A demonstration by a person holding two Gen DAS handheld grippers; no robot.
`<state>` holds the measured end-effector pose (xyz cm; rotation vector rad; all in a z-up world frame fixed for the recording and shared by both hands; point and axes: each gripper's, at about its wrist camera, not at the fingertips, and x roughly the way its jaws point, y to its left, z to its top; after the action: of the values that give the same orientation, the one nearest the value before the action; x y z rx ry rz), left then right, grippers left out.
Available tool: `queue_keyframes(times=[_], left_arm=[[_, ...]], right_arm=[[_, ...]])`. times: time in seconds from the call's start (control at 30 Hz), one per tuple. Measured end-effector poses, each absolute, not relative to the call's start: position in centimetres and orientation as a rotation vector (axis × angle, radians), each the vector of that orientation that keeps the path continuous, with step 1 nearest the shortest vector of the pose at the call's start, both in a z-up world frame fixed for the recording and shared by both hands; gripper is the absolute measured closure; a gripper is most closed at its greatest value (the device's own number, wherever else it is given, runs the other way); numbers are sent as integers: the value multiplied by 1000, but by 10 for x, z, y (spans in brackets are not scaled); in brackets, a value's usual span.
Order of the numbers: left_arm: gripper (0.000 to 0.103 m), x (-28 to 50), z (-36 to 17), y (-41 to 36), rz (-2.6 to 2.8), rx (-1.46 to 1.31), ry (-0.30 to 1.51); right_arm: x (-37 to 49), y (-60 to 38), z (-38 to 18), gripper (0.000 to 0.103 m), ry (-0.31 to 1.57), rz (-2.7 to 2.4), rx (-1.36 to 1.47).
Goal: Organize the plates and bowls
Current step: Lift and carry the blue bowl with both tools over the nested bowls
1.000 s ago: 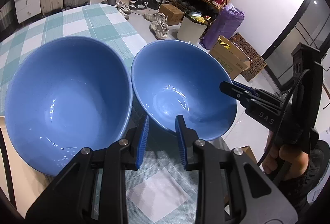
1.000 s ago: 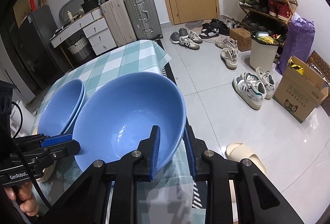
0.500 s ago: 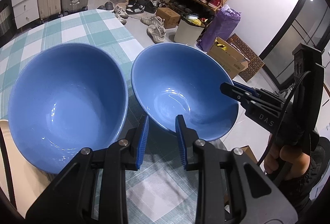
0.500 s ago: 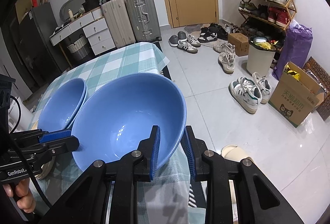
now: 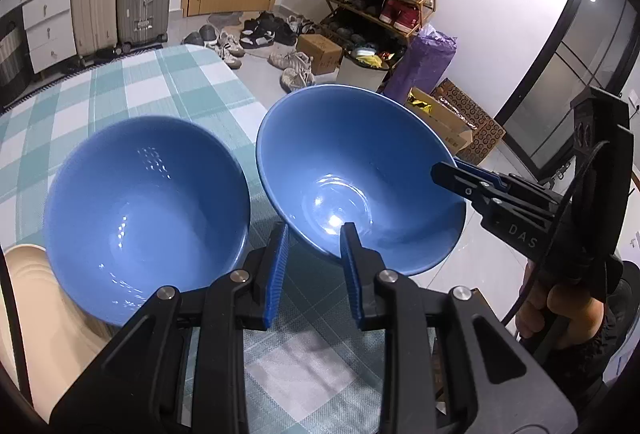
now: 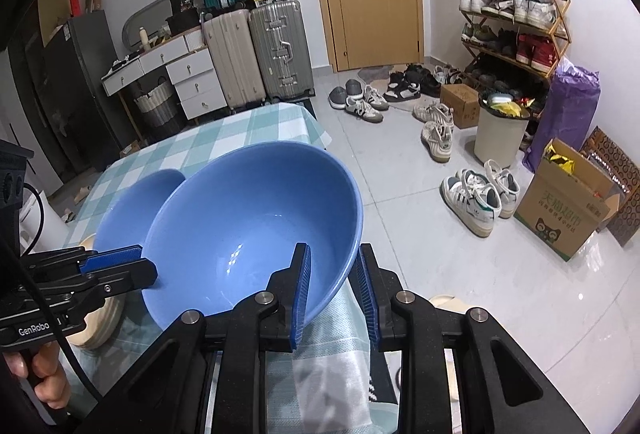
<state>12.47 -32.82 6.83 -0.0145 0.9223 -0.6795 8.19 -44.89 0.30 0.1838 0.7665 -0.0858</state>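
The left gripper (image 5: pixel 314 266) clamps the near rim of the right-hand blue bowl (image 5: pixel 360 170). The right gripper (image 6: pixel 334 288) pinches that bowl's (image 6: pixel 256 230) opposite rim. The second blue bowl (image 5: pixel 144 210) sits just left of the left gripper, seemingly on a beige plate (image 5: pixel 24 298).

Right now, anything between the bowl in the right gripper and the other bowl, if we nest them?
Nothing visible between the held bowl and the other bowl, which is empty. Only the left gripper sits at the other bowl's near rim.
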Motion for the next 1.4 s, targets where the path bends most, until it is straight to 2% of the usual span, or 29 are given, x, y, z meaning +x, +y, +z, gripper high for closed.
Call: queue_keyframes(times=[0.8, 1.4], left_arm=[[79, 82, 137, -271, -626, -58, 791], [79, 65, 166, -202, -537, -102, 757]], right_arm=[[69, -392, 65, 78, 674, -54, 104], [95, -332, 76, 78, 659, 31, 72]])
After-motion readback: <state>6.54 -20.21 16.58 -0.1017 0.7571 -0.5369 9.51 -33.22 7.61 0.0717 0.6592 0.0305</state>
